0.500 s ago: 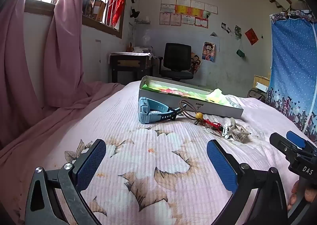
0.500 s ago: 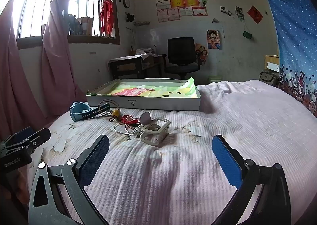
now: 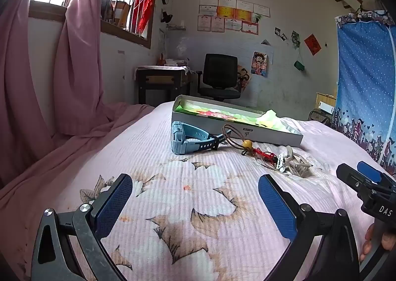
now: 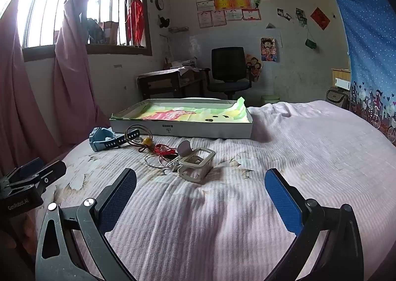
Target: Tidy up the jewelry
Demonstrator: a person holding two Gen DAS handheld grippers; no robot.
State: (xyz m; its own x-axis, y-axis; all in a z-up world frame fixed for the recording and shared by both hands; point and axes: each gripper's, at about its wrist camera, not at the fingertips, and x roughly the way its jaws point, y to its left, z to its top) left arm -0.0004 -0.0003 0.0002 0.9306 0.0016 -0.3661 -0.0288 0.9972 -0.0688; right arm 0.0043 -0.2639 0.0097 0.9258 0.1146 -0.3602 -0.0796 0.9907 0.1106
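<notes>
With both the left tongs and right tongs spread wide and empty above the bed, the tangled cord necklace, watch and hair clip beside the box risk lifting together.

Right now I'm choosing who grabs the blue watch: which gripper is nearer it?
Left. The left gripper faces the blue watch straight ahead; the right gripper sits farther right.

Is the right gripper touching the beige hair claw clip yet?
Apart. The right wrist view shows bare bedspread between the open right gripper and the beige hair claw clip, which lies farther ahead.
</notes>
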